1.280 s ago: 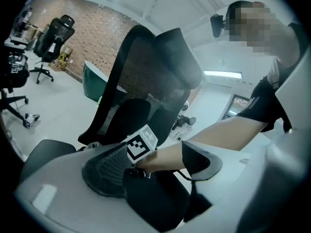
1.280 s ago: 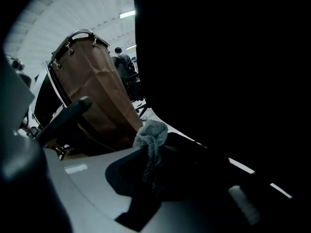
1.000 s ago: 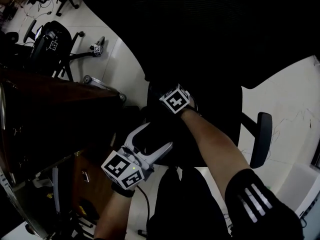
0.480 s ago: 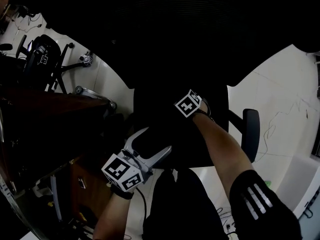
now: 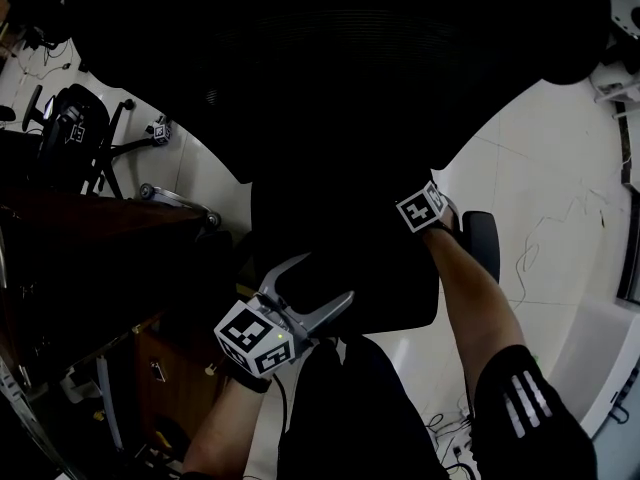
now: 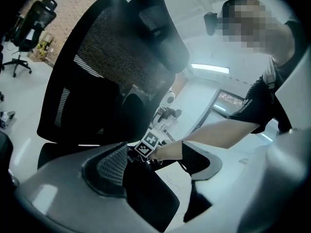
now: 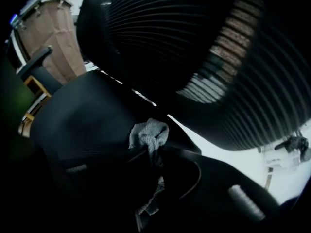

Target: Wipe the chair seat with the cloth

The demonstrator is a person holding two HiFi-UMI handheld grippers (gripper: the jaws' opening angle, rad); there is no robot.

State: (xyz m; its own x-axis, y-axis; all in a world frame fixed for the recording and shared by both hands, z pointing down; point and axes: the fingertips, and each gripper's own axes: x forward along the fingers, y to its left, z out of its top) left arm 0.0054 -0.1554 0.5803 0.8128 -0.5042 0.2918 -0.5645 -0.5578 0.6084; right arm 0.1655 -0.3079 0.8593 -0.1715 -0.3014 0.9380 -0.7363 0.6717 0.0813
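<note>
The black chair seat fills the middle of the head view, under its mesh backrest. My right gripper is at the seat's right edge, beside the armrest; its jaws are lost in the dark there. In the right gripper view a crumpled grey cloth is pinched in the right gripper and lies against the seat. My left gripper stands open at the seat's front left corner with nothing in it. The left gripper view looks across the seat to the right gripper's marker cube.
A dark wooden desk stands close on the left. Behind it are another office chair and a loose marker cube on the floor. White floor tiles with thin cables lie to the right.
My right gripper has slid with the cloth from the seat's middle to its right edge by the armrest. The left gripper has stayed open at the front left corner.
</note>
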